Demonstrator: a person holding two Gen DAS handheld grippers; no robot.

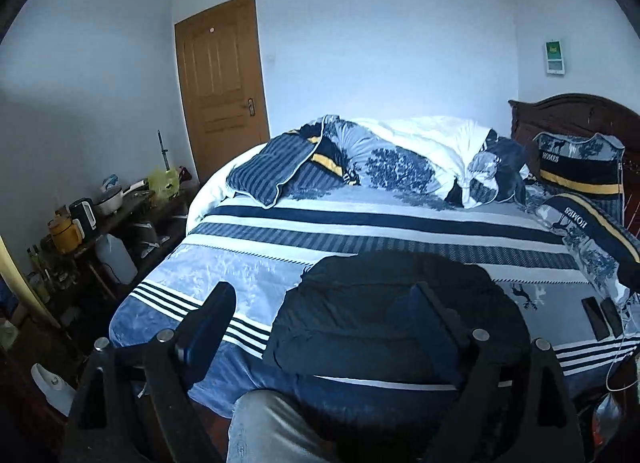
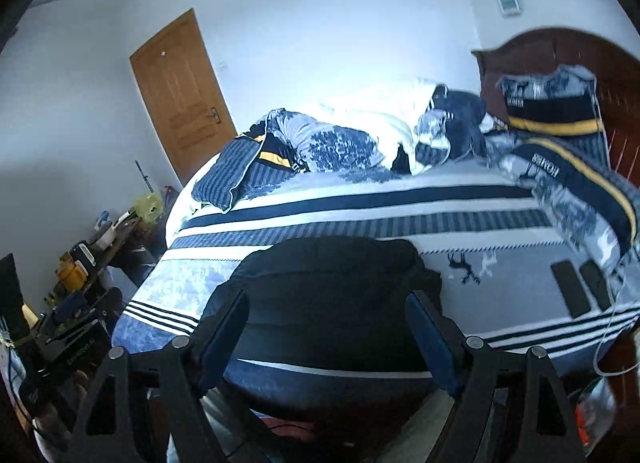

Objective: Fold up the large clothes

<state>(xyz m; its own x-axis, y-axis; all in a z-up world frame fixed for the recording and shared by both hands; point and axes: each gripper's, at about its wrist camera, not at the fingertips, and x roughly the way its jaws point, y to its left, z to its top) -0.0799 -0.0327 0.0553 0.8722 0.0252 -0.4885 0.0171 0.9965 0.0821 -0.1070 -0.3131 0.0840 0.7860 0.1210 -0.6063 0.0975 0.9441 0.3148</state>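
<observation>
1. We hold the left gripper (image 1: 320,327) with fingers spread apart, nothing between them; the right gripper (image 2: 328,327) likewise gapes empty.
2. The dark folded garment (image 1: 384,311) lies at six o'clock on the striped bedspread (image 1: 360,223); two phones (image 1: 602,315) at three o'clock.

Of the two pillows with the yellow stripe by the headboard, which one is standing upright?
The far pillow, propped upright against the wooden headboard. The near pillow lies flat on the bed, its lettering upside down.
</observation>
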